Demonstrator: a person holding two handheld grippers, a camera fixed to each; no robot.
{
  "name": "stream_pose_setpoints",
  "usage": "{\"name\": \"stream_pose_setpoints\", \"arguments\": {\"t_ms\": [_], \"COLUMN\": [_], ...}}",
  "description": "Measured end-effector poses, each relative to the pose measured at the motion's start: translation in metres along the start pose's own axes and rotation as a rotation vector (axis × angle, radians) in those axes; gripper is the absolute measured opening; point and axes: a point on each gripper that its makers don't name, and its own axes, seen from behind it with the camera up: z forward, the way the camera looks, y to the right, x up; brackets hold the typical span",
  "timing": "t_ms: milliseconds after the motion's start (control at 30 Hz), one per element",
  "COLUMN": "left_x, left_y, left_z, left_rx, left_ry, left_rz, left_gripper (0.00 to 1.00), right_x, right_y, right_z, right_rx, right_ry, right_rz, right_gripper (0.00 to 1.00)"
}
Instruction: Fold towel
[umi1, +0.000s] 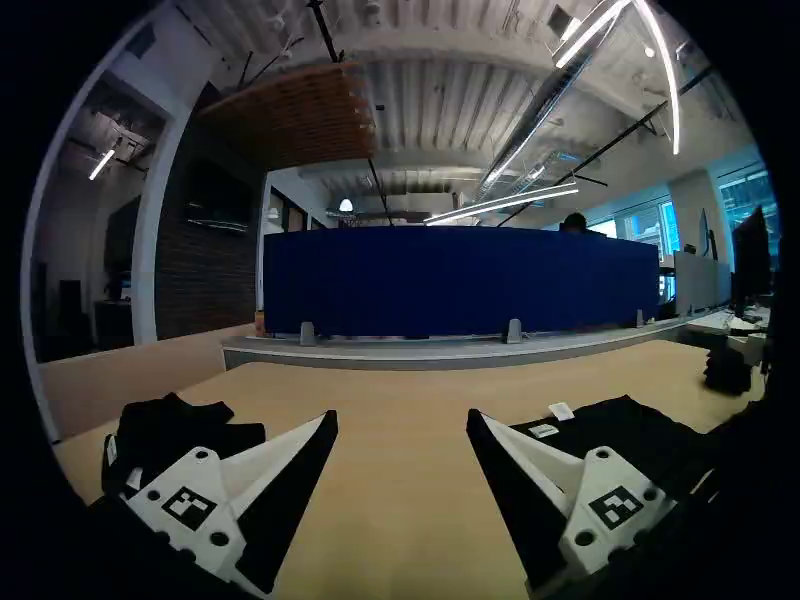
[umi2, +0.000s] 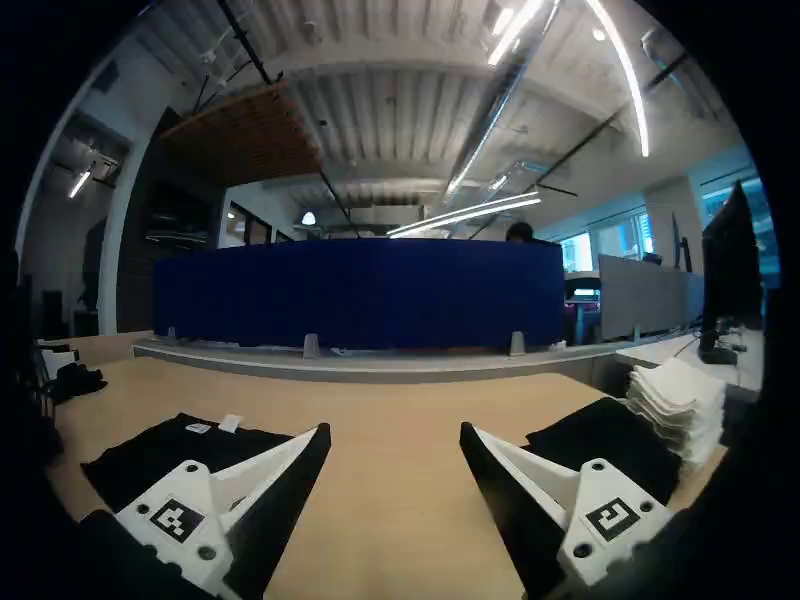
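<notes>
A black towel (umi1: 620, 425) with small white tags lies flat on the wooden table (umi1: 400, 420), behind the right finger in the left gripper view. The same black towel (umi2: 170, 450) shows behind the left finger in the right gripper view. My left gripper (umi1: 402, 425) is open above bare wood, nothing between its fingers. My right gripper (umi2: 395, 435) is open too, over bare tabletop. A crumpled black cloth (umi1: 170, 430) sits behind the left finger in the left gripper view. Another folded black cloth (umi2: 610, 435) lies behind the right finger in the right gripper view.
A stack of folded white towels (umi2: 680, 400) stands at the table's right edge. A small black bundle (umi1: 728, 370) rests far right, and another dark bundle (umi2: 75, 380) far left. A blue partition (umi1: 450, 280) runs along the table's back edge. A monitor (umi2: 730, 270) stands at right.
</notes>
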Motion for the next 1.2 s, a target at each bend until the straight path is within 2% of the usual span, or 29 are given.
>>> {"name": "stream_pose_setpoints", "arguments": {"t_ms": [967,1200], "left_x": [0.003,0.048], "left_y": [0.001,-0.002], "left_z": [0.002,0.007], "left_rx": [-0.006,-0.004], "left_ry": [-0.008,0.020], "left_rz": [-0.002,-0.033], "left_gripper": [0.96,0.96], "right_x": [0.000,0.046], "right_y": [0.002,0.004], "right_z": [0.002,0.002], "right_rx": [-0.010,-0.024], "right_ry": [-0.017,0.000], "right_rz": [-0.002,-0.014], "right_gripper": [1.00,1.00]}}
